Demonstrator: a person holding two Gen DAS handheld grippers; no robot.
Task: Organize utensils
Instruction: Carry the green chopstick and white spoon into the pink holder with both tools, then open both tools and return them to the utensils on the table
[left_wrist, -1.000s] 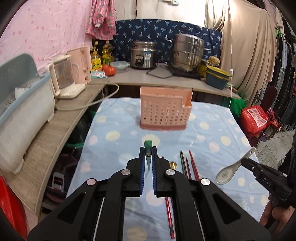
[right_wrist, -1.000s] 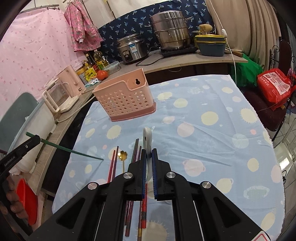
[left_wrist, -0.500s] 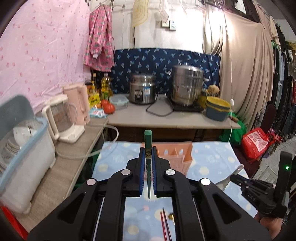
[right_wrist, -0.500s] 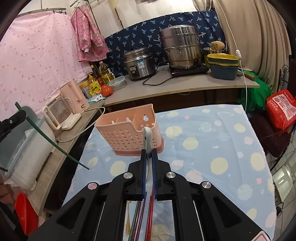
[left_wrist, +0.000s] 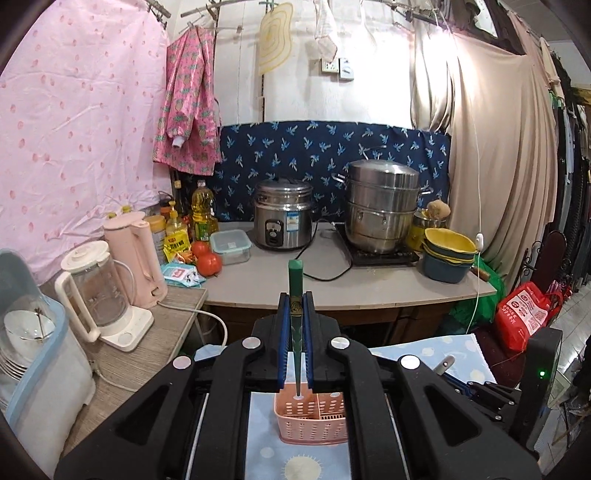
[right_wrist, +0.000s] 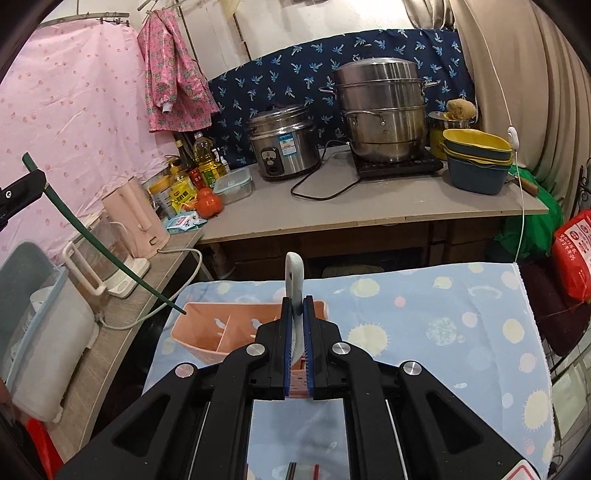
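My left gripper (left_wrist: 295, 301) is shut on a green chopstick (left_wrist: 295, 280), which stands steeply between the pads. Its thin tip hangs just over the left end of the pink slotted utensil basket (left_wrist: 314, 424). In the right wrist view the chopstick (right_wrist: 99, 243) slants down from the left gripper (right_wrist: 38, 181) to the basket's left rim (right_wrist: 192, 306). My right gripper (right_wrist: 294, 304) is shut on a white ceramic spoon (right_wrist: 294, 273), handle pointing up, above the basket's right part. The spoon's handle (left_wrist: 445, 363) also shows at the lower right of the left wrist view.
The basket stands on a table under a blue spotted cloth (right_wrist: 424, 317). Chopstick ends (right_wrist: 291, 472) lie at the near edge. A counter behind holds a rice cooker (right_wrist: 284, 144), a steamer pot (right_wrist: 384, 118) and bowls (right_wrist: 478, 162). A blender (left_wrist: 99, 295) and a dish rack (left_wrist: 37, 369) stand on the left.
Both grippers have risen and moved forward to the basket with their utensils still held. The basket, once far ahead, now lies right under the fingertips.
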